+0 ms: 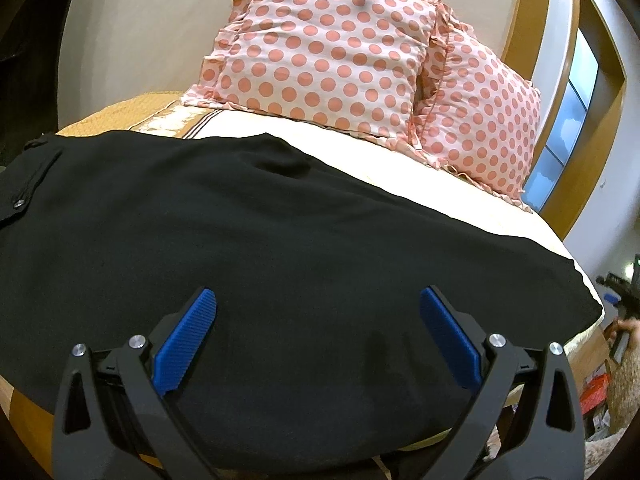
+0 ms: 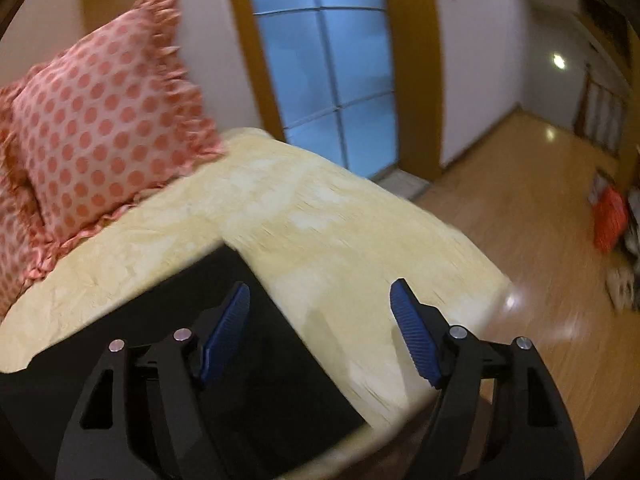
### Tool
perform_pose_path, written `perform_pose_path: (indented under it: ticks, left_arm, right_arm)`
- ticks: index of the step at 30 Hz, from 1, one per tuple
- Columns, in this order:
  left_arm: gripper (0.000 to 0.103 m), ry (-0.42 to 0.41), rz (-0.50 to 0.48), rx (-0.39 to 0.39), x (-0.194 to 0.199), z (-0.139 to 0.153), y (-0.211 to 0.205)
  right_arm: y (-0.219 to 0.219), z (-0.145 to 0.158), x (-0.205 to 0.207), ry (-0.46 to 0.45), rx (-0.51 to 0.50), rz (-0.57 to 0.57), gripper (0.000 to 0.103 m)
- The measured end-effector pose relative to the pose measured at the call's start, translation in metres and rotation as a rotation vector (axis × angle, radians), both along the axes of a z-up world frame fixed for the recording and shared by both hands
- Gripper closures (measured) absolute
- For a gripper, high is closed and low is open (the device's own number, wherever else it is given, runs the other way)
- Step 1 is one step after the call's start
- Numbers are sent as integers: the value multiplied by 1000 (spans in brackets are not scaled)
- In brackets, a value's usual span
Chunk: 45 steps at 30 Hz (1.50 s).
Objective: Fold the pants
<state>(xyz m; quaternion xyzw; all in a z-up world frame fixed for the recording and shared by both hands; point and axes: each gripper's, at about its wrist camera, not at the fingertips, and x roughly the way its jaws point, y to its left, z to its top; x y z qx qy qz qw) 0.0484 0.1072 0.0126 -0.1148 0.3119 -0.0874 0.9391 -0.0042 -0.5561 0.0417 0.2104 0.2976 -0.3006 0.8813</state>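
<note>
Black pants (image 1: 240, 240) lie spread flat across the cream bed cover (image 1: 460, 216), waistband with a button at the left, leg ends at the right. My left gripper (image 1: 318, 300) is open and empty, its blue pads over the near middle of the pants. In the right wrist view the leg end of the pants (image 2: 256, 360) lies on the bed cover (image 2: 320, 216). My right gripper (image 2: 320, 300) is open and empty, straddling the hem edge, left pad above the black cloth, right pad above bare cover.
Two pink polka-dot pillows (image 1: 332, 52) (image 2: 108, 136) lean at the head of the bed. A blue glass door (image 2: 324, 72) with a brown frame stands behind. Wooden floor (image 2: 540, 240) with an orange bag (image 2: 610, 220) lies to the right of the bed edge.
</note>
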Motion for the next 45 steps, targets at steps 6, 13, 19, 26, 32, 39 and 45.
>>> perform_pose_path:
  ticks: [6, 13, 19, 26, 32, 39, 45]
  left_arm:
    - [2, -5, -11, -15, -1, 0, 3]
    - [2, -3, -9, -14, 0, -1, 3]
    - [2, -2, -11, -24, 0, -2, 4]
    - [2, 0, -11, -20, 0, -3, 5]
    - [2, 2, -7, -11, 1, -4, 5]
    - [2, 0, -15, -26, 0, -4, 6]
    - [2, -16, -20, -15, -3, -4, 4]
  right_arm:
    - [18, -23, -35, -50, 50, -19, 34]
    - [59, -36, -44, -103, 44, 60, 38]
    - [58, -22, -41, -93, -99, -17, 44]
    - [47, -29, -37, -116, -52, 13, 43]
    - [67, -33, -42, -256, 80, 176, 45]
    - [43, -45, -45, -416, 276, 58, 66]
    - [34, -54, -45, -433, 327, 11, 93]
